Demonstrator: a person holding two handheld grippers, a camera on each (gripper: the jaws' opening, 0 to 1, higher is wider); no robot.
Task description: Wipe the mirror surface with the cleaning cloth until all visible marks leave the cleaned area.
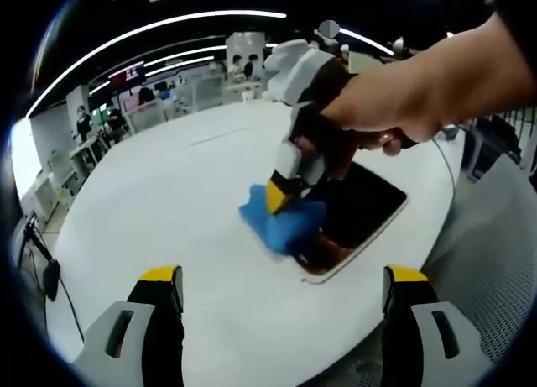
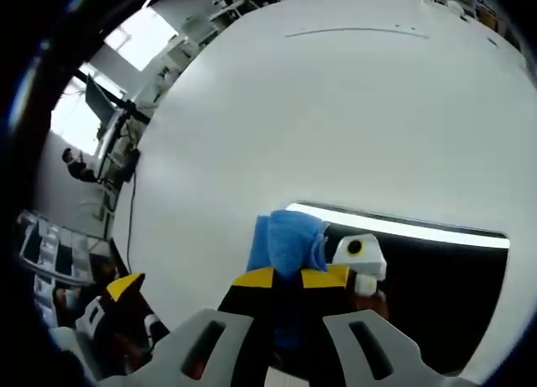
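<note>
Right claw: white shell, black body, yellow-tipped jaws; dark sleeve.

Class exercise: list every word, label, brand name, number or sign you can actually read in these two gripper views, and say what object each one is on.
None can be read.
The blue cloth, the mirror, the white table and both grippers (right gripper, left gripper) carry no visible text.
Wall screen in the background: too small and blurred to read.

Right claw on cloth (mirror edge)
</note>
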